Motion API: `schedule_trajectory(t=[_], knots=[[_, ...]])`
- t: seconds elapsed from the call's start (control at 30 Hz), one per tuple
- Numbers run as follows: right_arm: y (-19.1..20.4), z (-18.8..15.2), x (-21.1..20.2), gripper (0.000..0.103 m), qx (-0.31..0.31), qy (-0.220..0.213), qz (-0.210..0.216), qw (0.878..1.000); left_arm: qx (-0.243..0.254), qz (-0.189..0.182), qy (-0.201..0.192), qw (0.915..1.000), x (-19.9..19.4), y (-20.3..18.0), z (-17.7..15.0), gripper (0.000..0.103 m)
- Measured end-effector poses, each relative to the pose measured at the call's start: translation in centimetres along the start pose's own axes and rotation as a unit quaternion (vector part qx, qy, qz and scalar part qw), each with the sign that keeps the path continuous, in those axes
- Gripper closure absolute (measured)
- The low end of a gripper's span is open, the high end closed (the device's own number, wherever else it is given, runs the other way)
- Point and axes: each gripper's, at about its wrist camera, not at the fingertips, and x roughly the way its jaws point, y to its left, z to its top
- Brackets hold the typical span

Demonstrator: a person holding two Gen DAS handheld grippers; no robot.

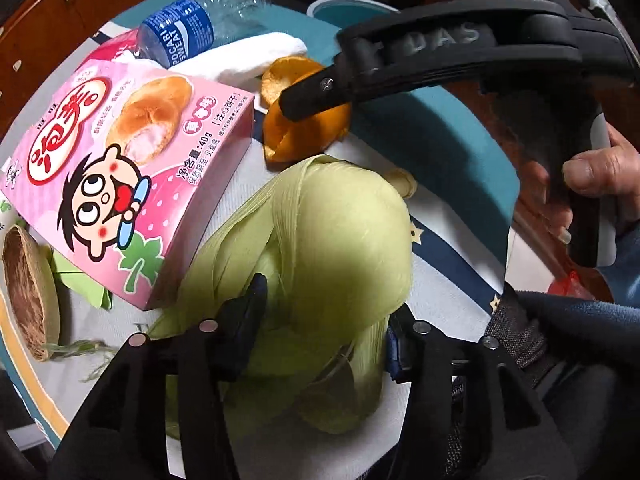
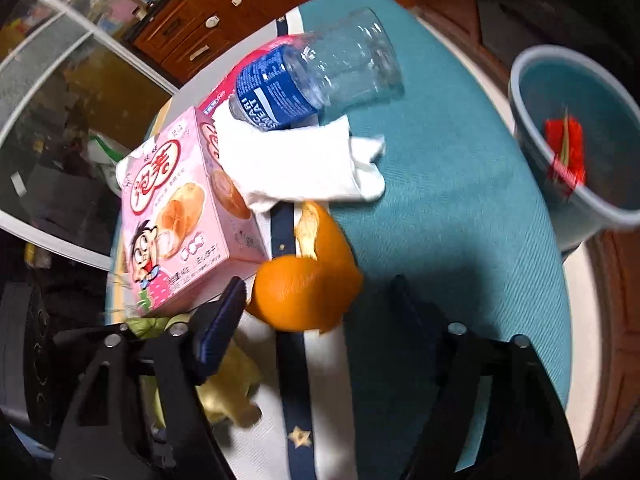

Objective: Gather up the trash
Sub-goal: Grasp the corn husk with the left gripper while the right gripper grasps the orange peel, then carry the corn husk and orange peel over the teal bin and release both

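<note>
Corn husk (image 1: 340, 240), light and floppy, sat pinched in the left gripper (image 1: 324, 344), while the right gripper (image 2: 320, 312) gaped around soft orange peel (image 2: 308, 292), best nipped at its rim

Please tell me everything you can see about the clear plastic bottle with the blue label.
The plastic bottle is clear and looks empty, with a ribbed body and a blue label reading POCARI SWEAT in white letters. It lies on its side on the table, base toward the teal cloth. Its label end rests over the white crumpled tissue and against a pink box behind it. Its cap end is hidden. Neither gripper touches it.
</note>
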Motion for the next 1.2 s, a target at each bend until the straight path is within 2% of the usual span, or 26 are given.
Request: schedule_trajectory(t=[0.03, 0.07, 0.1, 0.13, 0.23, 0.4, 0.6, 0.8, 1.0, 1.2], knots=[[0.3, 0.0, 0.3, 0.058, -0.004, 0.004, 0.006, 1.0, 0.001, 0.002, -0.001, 1.0, 0.0, -0.2, 0.0, 0.053], [0.5, 0.0, 0.5, 0.061, -0.001, 0.003, 0.01, 1.0, -0.001, 0.001, -0.004, 1.0, -0.1, -0.3, 0.1, 0.057], [0.7, 0.0, 0.5, 0.067, -0.004, -0.001, 0.004, 1.0, -0.002, -0.003, -0.008, 1.0, -0.2, -0.4, 0.2, 0.07], [0.8, -0.1, 0.4, 0.076, -0.007, -0.002, 0.004, 1.0, 0.001, -0.004, -0.013, 0.9999, -0.6, -0.8, 0.3, 0.078], [0.8, -0.3, -0.7, 0.085, 0.002, -0.006, 0.022, 1.0, -0.001, 0.002, -0.033, 0.9995, -2.8, -1.4, 0.8, 0.087], [0.6, -0.5, -4.3, 0.085, 0.01, -0.033, 0.039, 0.999, -0.024, -0.004, -0.063, 0.9978, -6.6, -1.3, 1.8, 0.089], [0.2, -0.6, -8.3, 0.085, 0.012, -0.068, 0.038, 0.997, -0.013, -0.007, -0.098, 0.9951, -10.1, -2.1, 3.8, 0.089], [-2.3, 0.0, -12.7, 0.085, 0.026, -0.118, 0.024, 0.992, 0.016, -0.01, -0.12, 0.9926, -12.2, -4.1, 9.4, 0.089], [-8.6, 1.5, -17.3, 0.085, 0.077, -0.176, -0.005, 0.981, 0.038, -0.035, -0.116, 0.9919, -10.7, -6.5, 17.0, 0.089], [-16.4, 2.4, -19.0, 0.085, 0.146, -0.202, -0.038, 0.968, 0.06, -0.055, -0.094, 0.9922, -5.7, -10.1, 24.3, 0.088]])
